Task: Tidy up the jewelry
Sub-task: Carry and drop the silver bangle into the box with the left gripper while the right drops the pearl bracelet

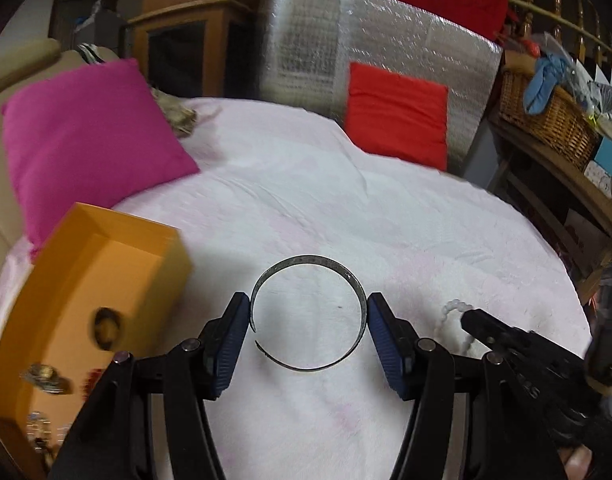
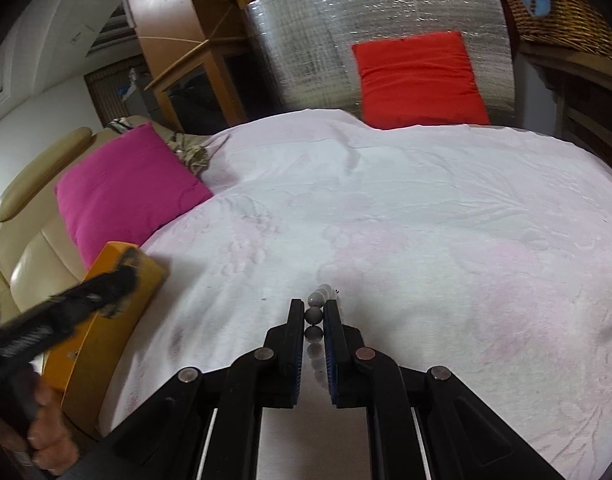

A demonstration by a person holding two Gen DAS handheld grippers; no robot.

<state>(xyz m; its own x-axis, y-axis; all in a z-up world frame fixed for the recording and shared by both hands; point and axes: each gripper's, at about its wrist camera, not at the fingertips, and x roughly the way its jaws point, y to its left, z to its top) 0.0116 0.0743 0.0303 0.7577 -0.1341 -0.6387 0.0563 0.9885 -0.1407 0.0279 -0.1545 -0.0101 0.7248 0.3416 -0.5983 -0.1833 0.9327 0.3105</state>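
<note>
In the left wrist view my left gripper [image 1: 308,312] is closed on a thin silver cuff bangle [image 1: 308,264], its blue pads touching the bangle's two sides above the white bedspread [image 1: 306,200]. An orange box [image 1: 106,264] sits at the left with a ring [image 1: 105,326] and other jewelry pieces [image 1: 46,378] inside. In the right wrist view my right gripper [image 2: 315,312] is shut on a white bead bracelet [image 2: 315,312]; the beads run between the jaws. The right gripper also shows in the left wrist view [image 1: 472,316], with the bracelet [image 1: 452,312] at its tip.
A magenta cushion [image 1: 86,140] lies behind the box and a red cushion [image 1: 398,112] leans on a silver foil panel [image 1: 326,40] at the back. A wicker basket [image 1: 546,112] stands on shelves at the right. The left gripper shows blurred in front of the box [image 2: 106,280].
</note>
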